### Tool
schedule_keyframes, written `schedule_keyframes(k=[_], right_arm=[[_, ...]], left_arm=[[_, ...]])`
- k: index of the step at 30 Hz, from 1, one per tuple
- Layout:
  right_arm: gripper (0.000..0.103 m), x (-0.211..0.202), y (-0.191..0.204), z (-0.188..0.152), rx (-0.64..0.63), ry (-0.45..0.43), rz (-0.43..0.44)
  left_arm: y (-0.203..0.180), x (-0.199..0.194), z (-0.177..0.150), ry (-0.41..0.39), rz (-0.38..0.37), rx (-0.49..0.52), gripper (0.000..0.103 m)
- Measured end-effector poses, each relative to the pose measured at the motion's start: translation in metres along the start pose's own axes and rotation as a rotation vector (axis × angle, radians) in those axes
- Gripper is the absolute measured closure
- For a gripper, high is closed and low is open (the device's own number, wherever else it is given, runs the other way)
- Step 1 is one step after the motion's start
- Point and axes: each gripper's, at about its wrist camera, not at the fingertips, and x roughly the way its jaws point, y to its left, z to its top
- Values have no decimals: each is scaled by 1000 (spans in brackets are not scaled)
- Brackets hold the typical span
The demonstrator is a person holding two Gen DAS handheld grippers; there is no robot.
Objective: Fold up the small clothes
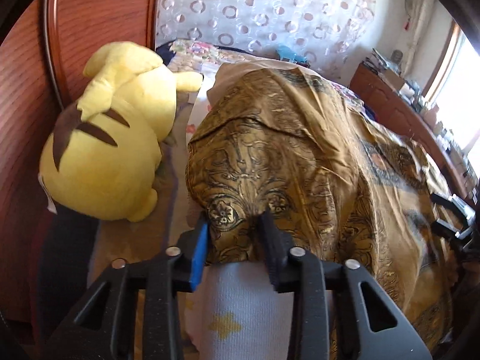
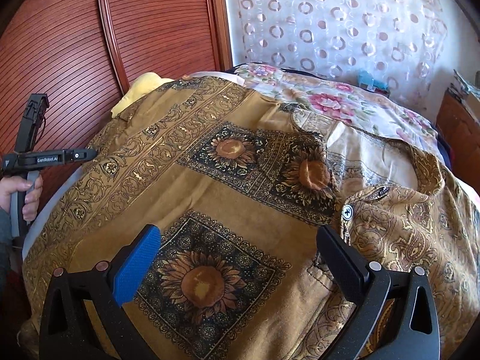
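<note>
Two tongs: left pinches shirt hem; right hangs above.

Shirt golden-brown, sunflower squares; plush toy yellow.

The golden patterned shirt covers most of the bed, so the right tool, its fingers spread wide above the sunflower print, has flat cloth beneath it. To the left, the yellow plush toy lies against the wooden headboard and fills the strip between it and the shirt's bunched edge, leaving only a narrow gap there. The left tool, pinching that edge, sits just beside the toy. A low wooden cabinet bounds the bed's far right side, and the curtain closes off the back.
</note>
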Motion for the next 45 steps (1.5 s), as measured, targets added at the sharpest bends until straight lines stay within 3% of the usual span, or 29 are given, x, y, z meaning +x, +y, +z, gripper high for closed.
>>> schedule_keyframes(k=[4,9,14,18,22,24,29,36,41,43,45], right_arm=[[0,-1,2,-2,0,-8,-2],[0,0,4,-5,-2,-11,-6],[0,-3,4,-6,-3,-14,-8],[0,-10,3,-6,-22,-21,-61],[0,-25,-3,-5,-8,-48,-91],[0,-33,-7,-4,3,-59,-107],[0,-43,-12,-8,25,-64,-128],[0,-39,-1,5,-16,-60,-101],[9,-26,14,25,-81,-58,-11],[15,-17,24,36,-117,-68,-12],[18,-8,35,46,-157,-88,-20]], left_arm=[[-18,-13,-3,-45,95,106,92],[-23,-37,2,-138,113,113,95],[-38,-53,21,-222,58,122,96],[-65,-59,35,-255,-14,157,96],[-93,-58,42,-244,-170,181,96],[-109,-59,41,-250,-184,212,95],[-117,-63,34,-253,-160,229,77],[-93,-68,29,-256,-72,197,65],[-61,-62,21,-236,-15,142,52],[-53,-61,16,-240,6,120,38],[-42,-61,11,-250,29,93,31]])
